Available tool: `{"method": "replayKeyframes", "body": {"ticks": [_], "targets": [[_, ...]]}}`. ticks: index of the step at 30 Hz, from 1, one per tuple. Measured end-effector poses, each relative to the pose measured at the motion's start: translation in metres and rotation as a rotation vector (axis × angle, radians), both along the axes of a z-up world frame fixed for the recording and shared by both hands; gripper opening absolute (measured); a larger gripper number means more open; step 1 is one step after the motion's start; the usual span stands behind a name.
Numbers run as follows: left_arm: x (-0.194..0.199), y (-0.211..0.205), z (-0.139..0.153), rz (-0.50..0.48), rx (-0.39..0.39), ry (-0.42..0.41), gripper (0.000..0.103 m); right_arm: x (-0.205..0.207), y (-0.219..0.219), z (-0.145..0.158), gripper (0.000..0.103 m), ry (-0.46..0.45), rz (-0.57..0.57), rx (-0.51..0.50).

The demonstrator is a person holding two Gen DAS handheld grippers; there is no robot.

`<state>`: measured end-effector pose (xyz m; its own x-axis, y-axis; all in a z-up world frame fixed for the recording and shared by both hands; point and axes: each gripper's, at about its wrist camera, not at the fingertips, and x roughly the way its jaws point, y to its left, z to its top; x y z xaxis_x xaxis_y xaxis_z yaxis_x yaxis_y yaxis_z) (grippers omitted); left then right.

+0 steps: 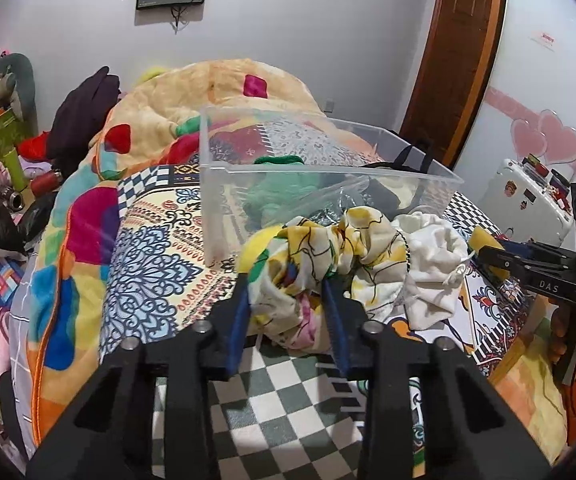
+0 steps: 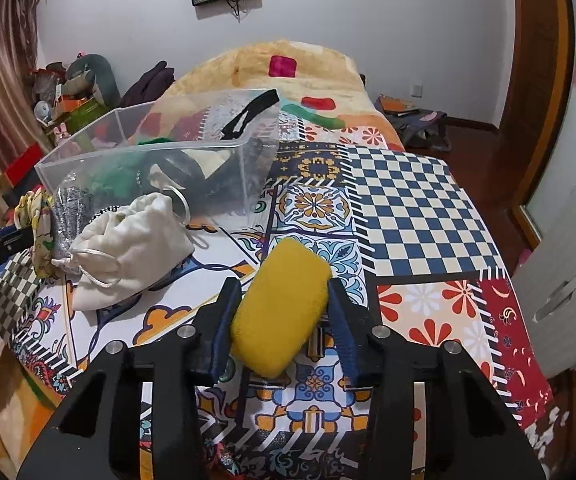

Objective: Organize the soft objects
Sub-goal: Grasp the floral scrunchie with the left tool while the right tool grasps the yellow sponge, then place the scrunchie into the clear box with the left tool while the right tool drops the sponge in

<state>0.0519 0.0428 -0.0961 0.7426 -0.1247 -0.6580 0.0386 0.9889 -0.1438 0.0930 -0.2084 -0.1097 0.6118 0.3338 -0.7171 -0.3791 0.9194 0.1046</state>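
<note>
My left gripper (image 1: 286, 280) is shut on a yellow-and-white patterned cloth (image 1: 312, 256) lying on the bed in front of a clear plastic bin (image 1: 328, 168). The bin holds a green soft item (image 1: 276, 190) and dark items. A white drawstring pouch (image 1: 432, 264) lies to the right of the cloth. My right gripper (image 2: 284, 280) is shut on a yellow sponge (image 2: 280, 308) above the patterned mat, right of the pouch (image 2: 128, 248) and the bin (image 2: 160, 148). The right gripper also shows at the right edge of the left wrist view (image 1: 484, 248).
A patterned mat (image 2: 408, 208) covers the bed. A colourful blanket (image 1: 136, 128) is heaped behind the bin. Clutter and toys stand at the left (image 1: 0, 152). A white cabinet (image 2: 568, 264) stands at the right, and a wooden door frame (image 1: 460, 56) beyond it.
</note>
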Motion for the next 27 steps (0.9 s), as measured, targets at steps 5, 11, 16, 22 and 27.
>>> {"method": "replayKeyframes", "body": {"ticks": [5,11,16,22,27], "targets": [[-0.009,0.0,0.009,-0.002,0.012,-0.041,0.011,-0.005,0.0,0.008,0.036,-0.027,0.006,0.022],[-0.014,-0.005,0.031,-0.007,0.03,-0.111,0.01,-0.008,0.007,0.028,0.036,-0.091,0.033,0.05],[-0.011,-0.01,0.057,-0.022,0.032,-0.184,0.01,-0.005,0.022,0.054,0.036,-0.165,0.072,0.088],[0.0,-0.01,0.08,-0.023,0.029,-0.253,0.01,0.0,0.045,0.083,0.036,-0.259,0.122,0.121],[0.021,-0.005,0.086,-0.008,0.008,-0.247,0.01,0.011,0.064,0.094,0.036,-0.298,0.149,0.153]]}}
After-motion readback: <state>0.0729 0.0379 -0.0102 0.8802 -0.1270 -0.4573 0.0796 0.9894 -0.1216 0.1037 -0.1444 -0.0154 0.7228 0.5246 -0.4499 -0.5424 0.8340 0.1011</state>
